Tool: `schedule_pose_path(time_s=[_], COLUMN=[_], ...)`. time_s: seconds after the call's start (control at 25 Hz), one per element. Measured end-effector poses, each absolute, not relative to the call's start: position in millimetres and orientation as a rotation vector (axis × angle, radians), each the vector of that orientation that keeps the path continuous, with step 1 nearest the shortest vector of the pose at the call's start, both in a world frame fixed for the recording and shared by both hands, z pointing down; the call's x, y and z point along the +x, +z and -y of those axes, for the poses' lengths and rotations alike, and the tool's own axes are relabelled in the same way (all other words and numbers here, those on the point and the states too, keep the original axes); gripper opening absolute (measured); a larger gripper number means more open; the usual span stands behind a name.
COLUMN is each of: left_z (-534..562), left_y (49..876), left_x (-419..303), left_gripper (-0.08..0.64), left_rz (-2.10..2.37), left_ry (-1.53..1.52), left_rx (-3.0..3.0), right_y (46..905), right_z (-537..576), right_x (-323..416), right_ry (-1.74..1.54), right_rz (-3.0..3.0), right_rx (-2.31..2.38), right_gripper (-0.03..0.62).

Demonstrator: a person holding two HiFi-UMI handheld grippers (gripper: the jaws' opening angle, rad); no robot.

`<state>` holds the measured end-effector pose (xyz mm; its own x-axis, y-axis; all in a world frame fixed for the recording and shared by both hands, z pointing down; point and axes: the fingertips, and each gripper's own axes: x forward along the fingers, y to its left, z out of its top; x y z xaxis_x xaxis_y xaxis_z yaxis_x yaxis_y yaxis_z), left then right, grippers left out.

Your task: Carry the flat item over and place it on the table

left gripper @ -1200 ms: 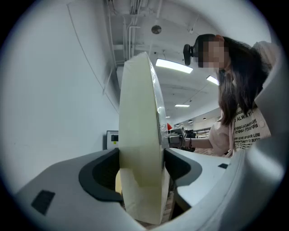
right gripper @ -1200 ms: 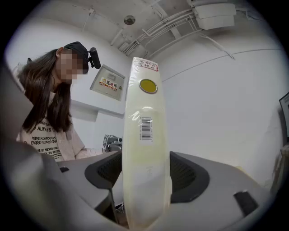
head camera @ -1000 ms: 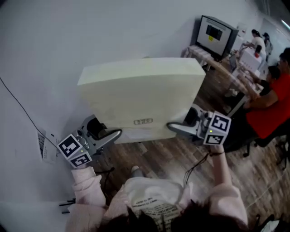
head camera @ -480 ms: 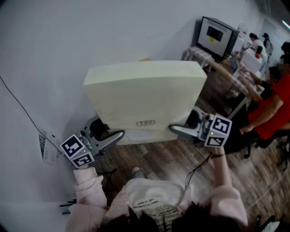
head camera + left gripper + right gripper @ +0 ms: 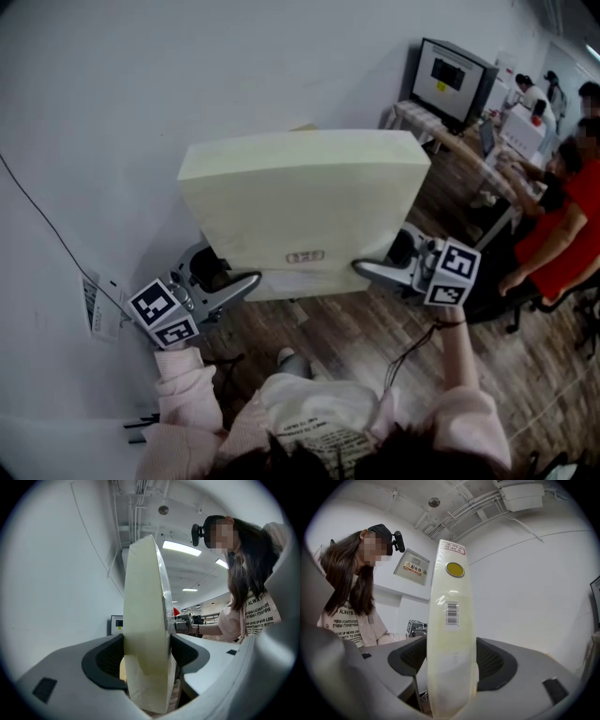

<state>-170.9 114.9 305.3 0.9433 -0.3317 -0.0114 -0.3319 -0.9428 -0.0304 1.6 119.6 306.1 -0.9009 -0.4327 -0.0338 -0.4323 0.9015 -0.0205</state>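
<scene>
Head view: the flat item (image 5: 300, 211) hides the far jaw of the left gripper (image 5: 239, 278) and of the right gripper (image 5: 367, 269); the label (image 5: 305, 256) is too small to read; the person in red (image 5: 567, 225) is cut off at right.

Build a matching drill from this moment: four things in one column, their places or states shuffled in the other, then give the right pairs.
Things:
1. flat item
2. left gripper
3. right gripper
4. monitor

Places or states:
A. stands on a desk at the head view's upper right
B. shut on the item's lower right side
C. pale yellow, held upright in the air
D. shut on the item's lower left side

Pairs: 1-C, 2-D, 3-B, 4-A
</scene>
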Motion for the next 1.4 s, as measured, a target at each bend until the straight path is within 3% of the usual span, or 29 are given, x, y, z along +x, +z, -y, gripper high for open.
schedule_pose_path(time_s=[0.56,1.12,1.4], left_z=[-23,-15,66], left_y=[303,307,316], left_x=[-171,-171,-160], left_gripper=[0.313,0.313,0.313], left_rz=[-0.572,-0.567,-0.505], left_ry=[-0.002,-0.008,-0.015], left_rx=[-3.09,-3.084,-3.111], right_y=[303,306,315], right_z=[-23,-15,59], right_x=[2,2,13], right_ry=[-0.056,-0.046,-0.064], right_rz=[-3.035,-3.047,-3.037], right_rx=[-0.658,-0.657,-0.732], right_gripper=[0.319,0.321,0.321])
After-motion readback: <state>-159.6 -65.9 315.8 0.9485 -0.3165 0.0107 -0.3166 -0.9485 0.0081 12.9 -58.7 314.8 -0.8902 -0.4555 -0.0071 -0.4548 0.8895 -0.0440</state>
